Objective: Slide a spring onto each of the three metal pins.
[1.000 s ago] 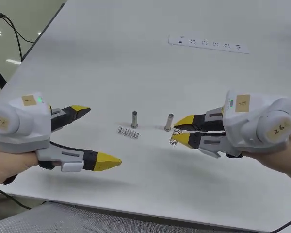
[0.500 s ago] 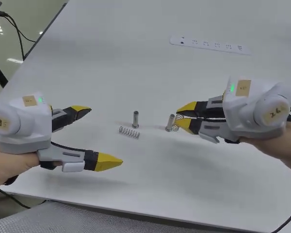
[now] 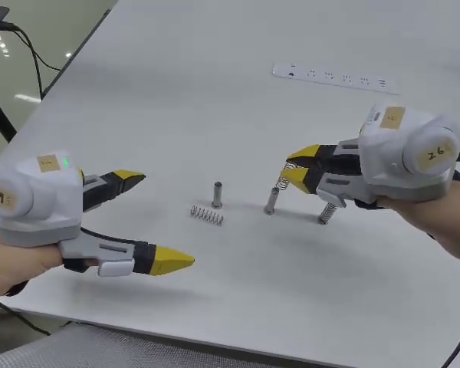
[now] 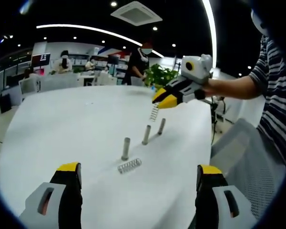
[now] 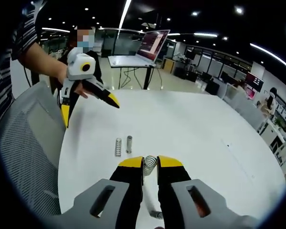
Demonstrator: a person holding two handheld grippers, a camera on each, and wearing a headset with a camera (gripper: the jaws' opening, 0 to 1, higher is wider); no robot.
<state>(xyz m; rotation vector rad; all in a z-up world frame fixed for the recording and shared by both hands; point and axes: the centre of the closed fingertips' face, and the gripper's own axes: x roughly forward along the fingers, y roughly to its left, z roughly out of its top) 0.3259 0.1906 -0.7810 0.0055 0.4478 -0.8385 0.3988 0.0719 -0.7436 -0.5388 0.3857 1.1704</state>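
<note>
**Over the white tabletop (image 3: 238, 307): held spring (image 3: 282, 184) aloft**

Right claw (image 3: 290, 166): up off the surface and clamped on the held spring near its upper end. The coil hangs down from the yellow tips. Its free end is close to the top of the middle pin (image 3: 271, 201); cannot tell whether the two touch. In the right gripper view the coil sits end-on in the narrow gap between the two tips.

Left claw (image 3: 153, 219): spread wide with nothing between the tips. It hovers low over the near left part of the tabletop, well apart from the pins.

Pins stand in a short row near the centre:
- Left pin (image 3: 217, 193): upright and bare.
- Middle pin: bare, and it looks to lean a little in the head view.
- Right pin (image 3: 327, 212): stands just under the body of the right claw. Its surface looks ribbed, like coils, but I cannot tell for certain whether a spring is on it.

Loose spring (image 3: 206, 215): lies on its side on the tabletop, just beside the foot of the left pin on the near side. It is not on any pin.

Power strip (image 3: 339, 78): white, lying flat on the far side of the tabletop, well away from the work.

A hand grips each tool from behind, and a striped sleeve (image 4: 276, 95) shows in the left gripper view.
</note>
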